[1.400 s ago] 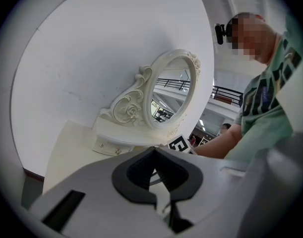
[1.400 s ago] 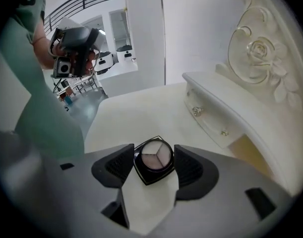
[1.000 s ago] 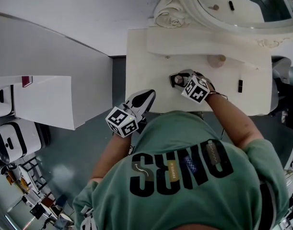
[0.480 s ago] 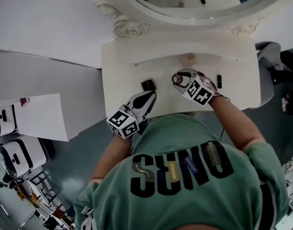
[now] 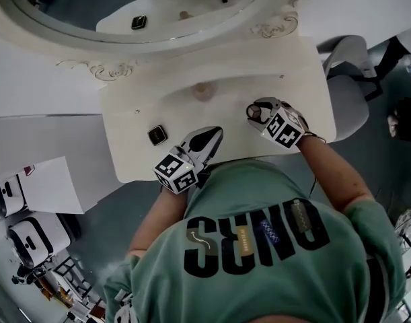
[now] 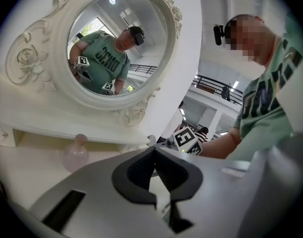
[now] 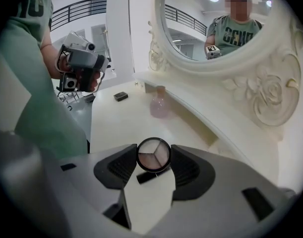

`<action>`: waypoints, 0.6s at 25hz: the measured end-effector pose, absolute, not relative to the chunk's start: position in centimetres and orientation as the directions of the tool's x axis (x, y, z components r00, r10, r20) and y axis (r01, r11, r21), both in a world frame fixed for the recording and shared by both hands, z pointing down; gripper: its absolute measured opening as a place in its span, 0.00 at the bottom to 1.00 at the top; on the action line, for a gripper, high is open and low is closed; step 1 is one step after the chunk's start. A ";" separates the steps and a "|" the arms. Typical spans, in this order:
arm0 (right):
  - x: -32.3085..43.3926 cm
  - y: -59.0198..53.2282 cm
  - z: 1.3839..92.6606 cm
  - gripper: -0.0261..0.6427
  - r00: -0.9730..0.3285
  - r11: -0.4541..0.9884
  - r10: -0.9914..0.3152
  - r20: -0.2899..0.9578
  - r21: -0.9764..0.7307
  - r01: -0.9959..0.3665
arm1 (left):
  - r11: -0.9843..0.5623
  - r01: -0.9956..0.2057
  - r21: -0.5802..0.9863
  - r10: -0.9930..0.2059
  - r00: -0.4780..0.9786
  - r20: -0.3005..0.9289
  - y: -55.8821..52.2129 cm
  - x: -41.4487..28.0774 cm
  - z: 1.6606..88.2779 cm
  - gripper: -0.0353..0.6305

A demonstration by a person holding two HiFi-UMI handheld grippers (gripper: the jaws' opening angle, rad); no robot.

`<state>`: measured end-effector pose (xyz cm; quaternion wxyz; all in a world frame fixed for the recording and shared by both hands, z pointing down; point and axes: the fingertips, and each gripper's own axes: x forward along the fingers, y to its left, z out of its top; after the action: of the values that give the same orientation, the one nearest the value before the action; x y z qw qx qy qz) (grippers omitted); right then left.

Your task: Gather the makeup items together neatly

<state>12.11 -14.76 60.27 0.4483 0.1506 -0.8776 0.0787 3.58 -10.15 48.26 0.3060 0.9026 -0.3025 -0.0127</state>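
Right gripper (image 7: pixel 153 157) has its jaws part-way apart and clamped on a round three-shade eyeshadow compact (image 7: pixel 153 153), one pad on each side of its rim, shades facing the camera. In the head view the right gripper (image 5: pixel 255 112) is over the right part of the cream vanity table (image 5: pixel 124 123), tipped downward. A short black stick-shaped item (image 7: pixel 150 176) shows just under the compact; can't tell what it is.

Left gripper (image 6: pixel 153 151) has its jaws closed tip to tip, nothing between them. In the head view the left gripper (image 5: pixel 214 134) sits at the table's near edge, roughly level, pointing toward the mirror.

A square dark compact (image 5: pixel 157 135) lies flat on the tabletop left of the left gripper, apart from it. A pink round bottle (image 5: pixel 203 91) stands upright near the back shelf, between the two grippers and farther in. An oval mirror with an ornate cream frame (image 6: pixel 27 58) is behind, reflecting the person in a green shirt.
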 end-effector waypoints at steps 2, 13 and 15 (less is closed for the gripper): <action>15.2 -14.9 61.1 0.35 -0.535 0.940 -0.194 0.822 0.000 -0.341 | -0.632 -0.535 0.561 -0.547 0.820 0.166 -10.5 6.0 48.3 0.06; 23.0 -15.3 65.7 0.35 -0.490 0.925 -0.179 0.853 -0.024 -0.379 | -0.619 -0.558 0.553 -0.535 0.815 0.223 -10.8 11.5 48.7 0.06; 23.2 -15.4 66.2 0.35 -0.489 0.925 -0.176 0.854 -0.025 -0.379 | -0.618 -0.560 0.552 -0.533 0.814 0.229 -10.7 11.8 48.8 0.06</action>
<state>23.15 -15.40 66.19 0.4790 0.1621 -0.8563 0.1055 11.75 -10.72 48.83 0.3142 0.8991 -0.3039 0.0212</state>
